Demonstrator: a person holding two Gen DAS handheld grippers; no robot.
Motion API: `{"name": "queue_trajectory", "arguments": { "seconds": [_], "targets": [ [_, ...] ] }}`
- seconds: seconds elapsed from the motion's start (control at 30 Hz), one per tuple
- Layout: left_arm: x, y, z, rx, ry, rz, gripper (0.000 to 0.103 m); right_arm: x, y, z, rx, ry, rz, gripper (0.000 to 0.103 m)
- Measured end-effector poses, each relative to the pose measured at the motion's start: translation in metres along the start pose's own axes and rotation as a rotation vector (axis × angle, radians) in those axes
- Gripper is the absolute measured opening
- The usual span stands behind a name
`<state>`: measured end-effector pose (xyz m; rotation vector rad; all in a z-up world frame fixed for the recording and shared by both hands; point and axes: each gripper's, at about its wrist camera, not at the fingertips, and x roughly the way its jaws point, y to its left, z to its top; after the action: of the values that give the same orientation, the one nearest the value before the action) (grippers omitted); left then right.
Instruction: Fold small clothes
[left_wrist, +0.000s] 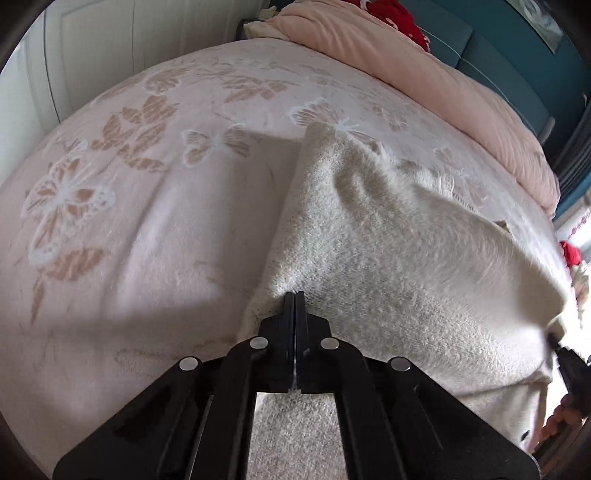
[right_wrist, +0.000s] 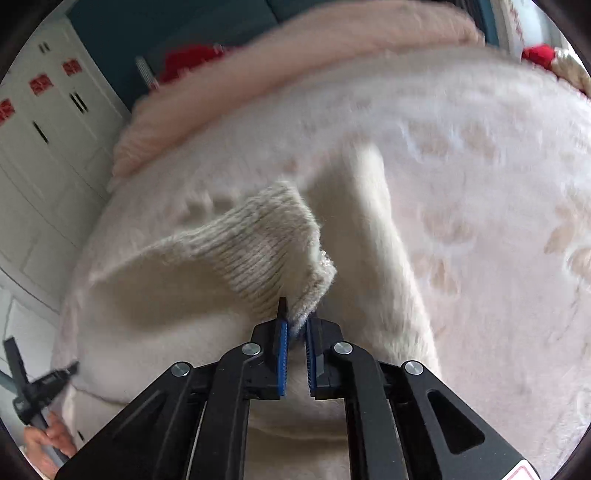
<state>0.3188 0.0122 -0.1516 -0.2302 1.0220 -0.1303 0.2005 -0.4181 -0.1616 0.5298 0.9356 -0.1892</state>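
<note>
My left claw (left_wrist: 294, 295) is squeezed tight on the edge of the cream sweater (left_wrist: 388, 258). My right claw (right_wrist: 295, 314) pinches the ribbed cuff (right_wrist: 266, 251), with its blue pads (right_wrist: 282, 354) a little apart. The sweater hangs between them, lifted over the pink blanket (left_wrist: 129, 221) on the bed.

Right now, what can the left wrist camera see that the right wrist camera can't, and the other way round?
Only the left wrist view shows crisp butterfly prints on the bed cover. Only the right wrist view shows the sweater's ribbed cuff, white cupboard doors and the person's hand. Both show the cream sweater, the pink bed cover, a rolled pink blanket, and each tool shut on the sweater.
</note>
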Motion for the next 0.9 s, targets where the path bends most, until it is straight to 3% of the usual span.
{"name": "queue_trajectory", "arguments": {
  "seconds": [0.1,0.2,0.27,0.3,0.33,0.47,0.57,0.7,0.9],
  "targets": [
    [-0.013,-0.002,0.000,-0.007,0.003,-0.015,0.000,-0.039,0.008,-0.004,0.000,-0.085,0.022,0.019],
    [-0.046,0.001,-0.011,0.004,-0.008,-0.054,0.005,-0.110,0.007,-0.026,-0.027,-0.170,0.067,0.028],
    [-0.076,0.007,-0.031,0.007,-0.016,-0.083,0.030,-0.148,-0.003,-0.055,-0.052,-0.164,0.059,0.050],
    [-0.088,0.010,-0.044,0.007,-0.009,-0.088,0.050,-0.164,-0.009,-0.074,-0.068,-0.152,0.045,0.052],
    [-0.101,0.016,-0.060,0.014,0.001,-0.091,0.058,-0.180,-0.015,-0.096,-0.096,-0.132,0.022,0.053],
    [-0.136,0.035,-0.122,0.039,0.038,-0.073,0.064,-0.222,-0.032,-0.187,-0.208,-0.041,-0.070,0.053],
    [-0.153,0.046,-0.164,0.052,0.061,-0.037,0.067,-0.234,-0.045,-0.239,-0.213,0.024,-0.099,0.053],
    [-0.155,0.058,-0.206,-0.028,0.110,-0.055,0.074,-0.222,-0.063,-0.259,-0.109,0.107,-0.092,0.053],
    [-0.157,0.052,-0.228,-0.037,0.038,-0.028,0.083,-0.210,-0.070,-0.257,0.029,0.111,-0.026,0.058]
  ]
}}
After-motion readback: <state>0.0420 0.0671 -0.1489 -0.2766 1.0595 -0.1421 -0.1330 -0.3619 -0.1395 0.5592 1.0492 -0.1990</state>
